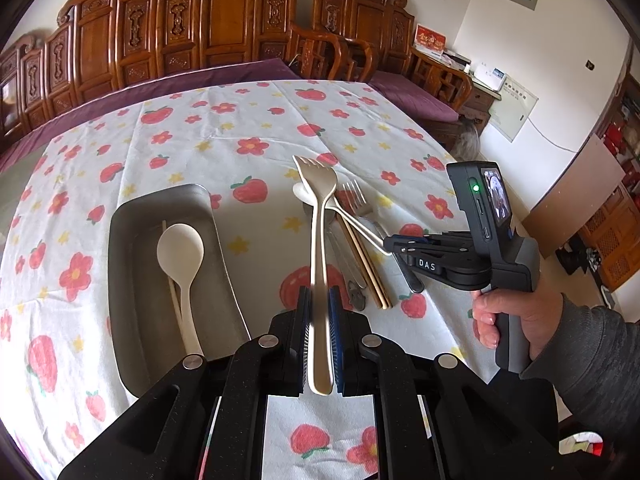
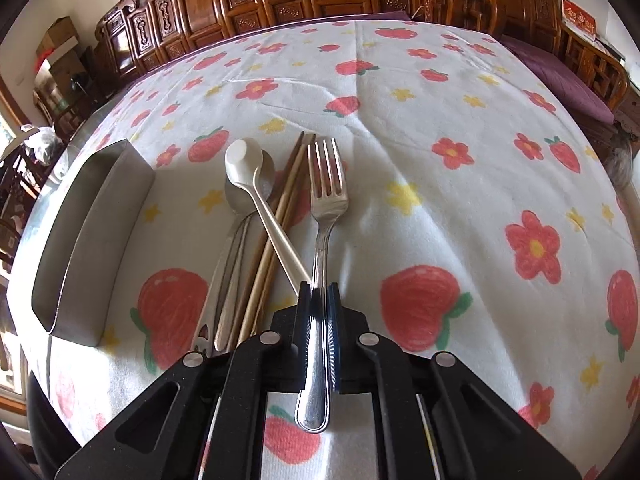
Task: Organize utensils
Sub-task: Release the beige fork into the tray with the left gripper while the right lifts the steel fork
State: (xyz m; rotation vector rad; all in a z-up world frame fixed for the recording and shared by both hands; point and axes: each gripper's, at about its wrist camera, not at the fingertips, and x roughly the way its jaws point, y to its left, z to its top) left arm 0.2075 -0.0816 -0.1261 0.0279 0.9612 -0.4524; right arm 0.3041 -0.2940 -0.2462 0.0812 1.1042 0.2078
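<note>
My left gripper [image 1: 319, 312] is shut on the handle of a cream plastic fork [image 1: 316, 184], held above the cloth with its tines pointing away. To its left a steel tray [image 1: 132, 216] holds a cream spoon [image 1: 180, 248] and a chopstick. My right gripper [image 2: 320, 312] is shut on the handle of a metal fork [image 2: 326, 184], whose head lies low over the tablecloth. In the left wrist view the right gripper [image 1: 387, 245] shows from the side at the pile's right edge. Beside the metal fork lie a white spoon [image 2: 256, 184], wooden chopsticks [image 2: 280, 220] and a metal spoon [image 2: 236, 208].
The strawberry-print tablecloth [image 2: 460, 100] covers the whole table. The steel tray [image 2: 92, 232] stands left of the utensil pile. Carved wooden chairs [image 1: 224, 28] line the far edge. A person's hand and grey sleeve [image 1: 560, 320] hold the right gripper.
</note>
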